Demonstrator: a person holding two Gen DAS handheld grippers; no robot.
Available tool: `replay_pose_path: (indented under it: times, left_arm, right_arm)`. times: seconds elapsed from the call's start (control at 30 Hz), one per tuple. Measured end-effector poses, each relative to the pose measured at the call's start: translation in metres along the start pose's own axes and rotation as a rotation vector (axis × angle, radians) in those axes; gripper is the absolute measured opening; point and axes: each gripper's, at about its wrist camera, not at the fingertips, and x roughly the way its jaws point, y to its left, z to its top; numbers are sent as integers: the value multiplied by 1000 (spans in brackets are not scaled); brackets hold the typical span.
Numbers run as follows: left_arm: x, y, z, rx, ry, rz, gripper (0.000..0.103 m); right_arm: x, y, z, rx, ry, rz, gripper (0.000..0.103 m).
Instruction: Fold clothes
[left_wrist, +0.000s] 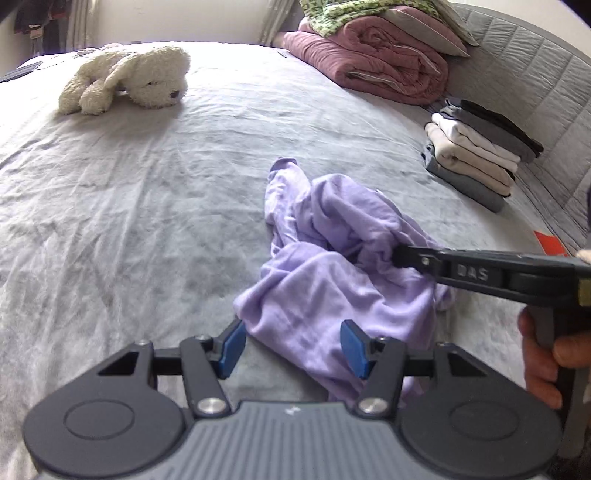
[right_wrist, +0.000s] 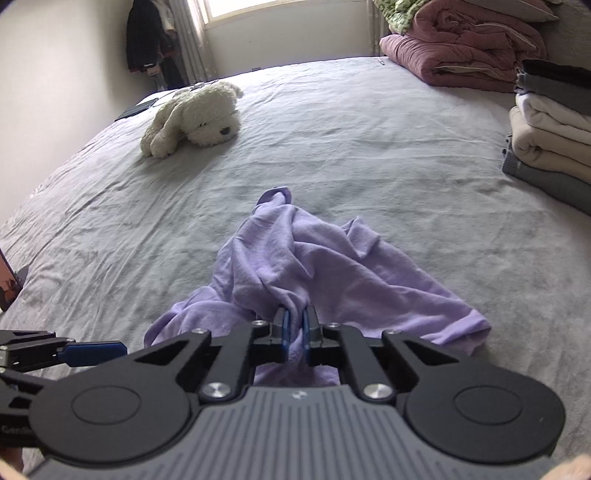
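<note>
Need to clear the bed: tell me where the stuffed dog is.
The white stuffed dog lies at the far left of the grey bed in both views, well beyond the crumpled purple garment.

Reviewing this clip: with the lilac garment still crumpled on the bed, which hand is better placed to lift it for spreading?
Right, probably. The right tongs are shut on a fold of the lilac garment. The left tongs stand open at the garment's near edge, pinching nothing, so they would first need to close on cloth.

"DAS" on right gripper (left_wrist: 400, 255)
</note>
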Motion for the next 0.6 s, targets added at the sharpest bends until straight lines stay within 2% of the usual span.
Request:
replay_pose_path:
  times: [0.13, 0.23, 0.33, 0.5, 0.6]
  left_arm:
    - [11, -3, 5, -14, -41, 25, 57]
    - [18, -4, 5, -22, -48, 45, 53]
    - [19, -8, 4, -13, -46, 37, 44]
    - [14, -19, -1, 34, -70, 21, 35]
    - [9, -24, -2, 49, -86, 0, 34]
  right_arm:
    - [-16, -14, 1, 33, -36, -25, 6]
    - [-27, -28, -4, 56, -39, -51, 4]
    - [-32, -47, -12, 88, -17, -63, 3]
    - [-33, -71, -30, 133, 59, -90, 3]
    - [-36, -81, -42, 143, 99, -94, 3]
